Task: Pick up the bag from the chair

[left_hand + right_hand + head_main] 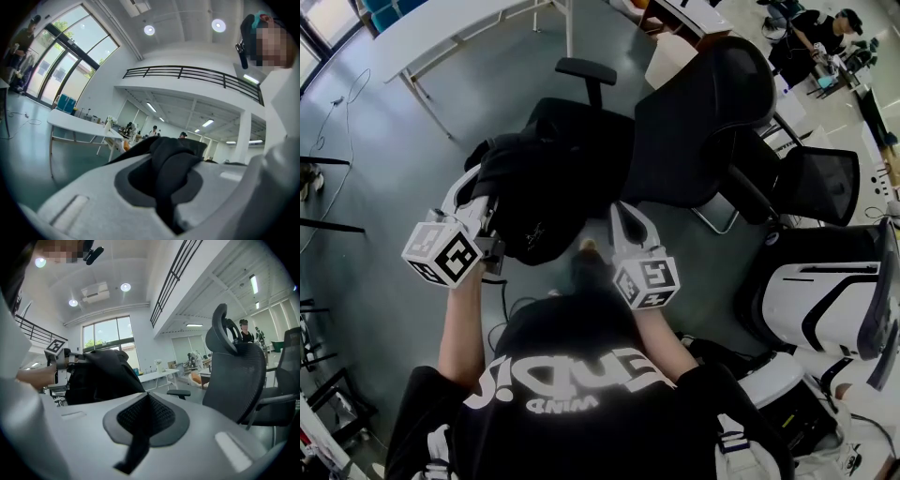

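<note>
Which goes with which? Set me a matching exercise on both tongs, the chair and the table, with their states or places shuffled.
Things:
1. left tongs
2. right tongs
3. office chair
4. white table

States or places:
a. at the head view's top left
b. shut, with nothing between
c. black, with a mesh back
d. shut on fabric of the black bag

Pairs: 1-d, 2-b, 3-c, 4-a
</note>
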